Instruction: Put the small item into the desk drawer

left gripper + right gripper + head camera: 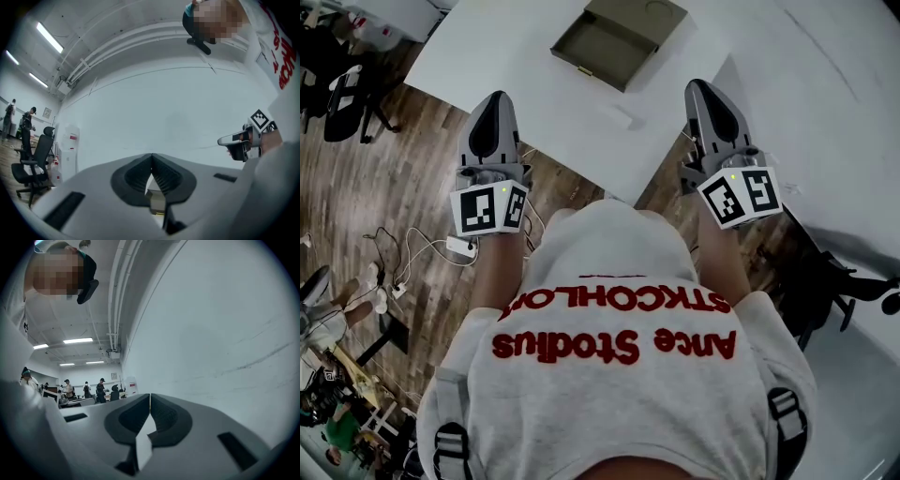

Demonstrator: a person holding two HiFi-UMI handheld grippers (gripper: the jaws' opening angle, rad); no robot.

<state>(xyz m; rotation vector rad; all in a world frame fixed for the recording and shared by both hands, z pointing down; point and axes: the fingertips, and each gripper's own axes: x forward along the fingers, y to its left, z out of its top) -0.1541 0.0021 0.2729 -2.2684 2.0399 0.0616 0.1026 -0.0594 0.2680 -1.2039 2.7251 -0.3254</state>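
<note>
The left gripper point(497, 101) is closed. Its jaws meet at the tips with nothing between them, and it points level at a plain white wall point(164, 112). The right gripper point(703, 89) is closed and empty too, held level beside the left one and facing the same wall.

The drawer point(602, 49), a shallow olive-grey tray, lies open on the white desk point(516, 66). It is ahead of both grippers, between their lines and well apart from either. I cannot pick out the small item in any view.

To the left of the left gripper there is wooden floor point(403, 178) with an office chair point(347, 103). Cables point(412, 248) trail below it.
</note>
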